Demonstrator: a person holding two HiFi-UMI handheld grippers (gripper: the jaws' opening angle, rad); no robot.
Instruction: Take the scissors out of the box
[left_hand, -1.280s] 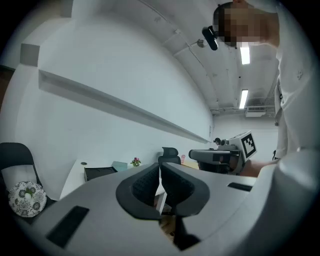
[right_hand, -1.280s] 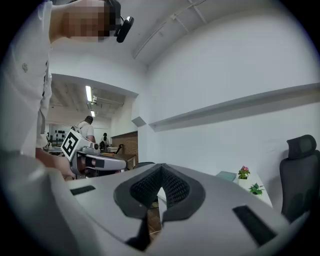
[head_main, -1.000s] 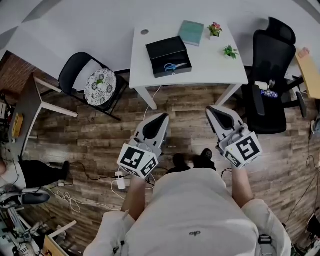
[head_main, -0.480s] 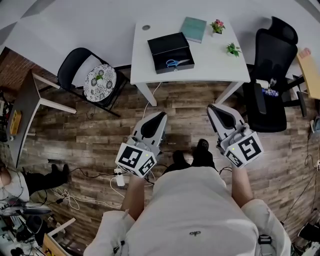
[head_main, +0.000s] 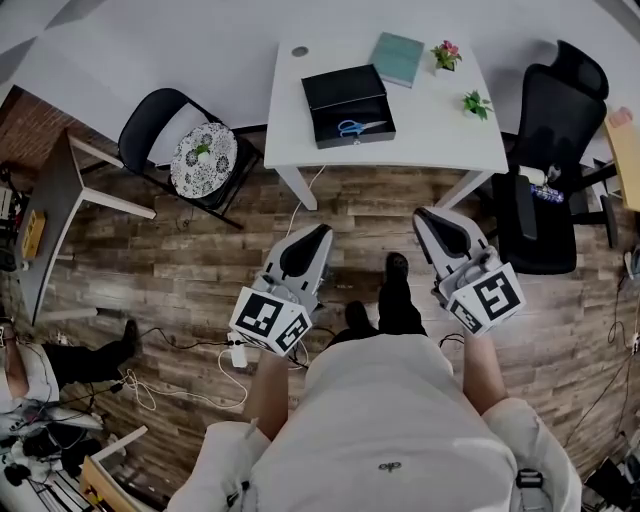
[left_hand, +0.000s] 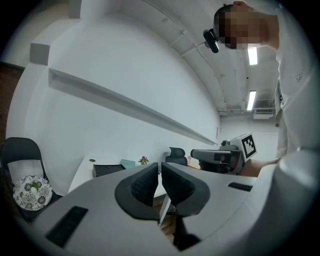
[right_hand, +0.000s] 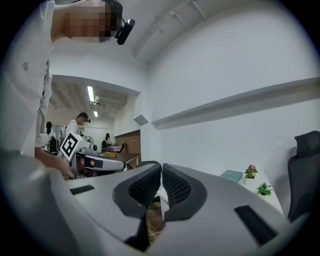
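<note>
Blue-handled scissors (head_main: 358, 127) lie inside the open black box (head_main: 343, 88) on the white tabletop (head_main: 420, 135), toward the box's front edge, with a teal book (head_main: 398, 58) just behind the box and two small potted plants (head_main: 477, 103) off to its right. Nothing of the task looks done yet: the scissors are wholly in the box, untouched, and the person stands on the wooden floor (head_main: 190, 250) well apart from the tabletop, with one foot stepping forward. The left gripper (head_main: 319, 232) and the right gripper (head_main: 421, 215) are held side by side in front of the body, pointing roughly level toward the tabletop, and neither is near the box. In the left gripper view its fingers (left_hand: 144, 183) are pressed together, with only a hairline between the ribbed pads and nothing caught in them. In the right gripper view its fingers (right_hand: 177, 186) have just been opening by a sliver, yet they meet at the tips and hold nothing. As I judge it, the whole job is ahead: walk up to the tabletop, spread one set of fingers, reach down into the box, pinch the scissors, probably at the handles or across the blades, and lift them clear of the box walls.
</note>
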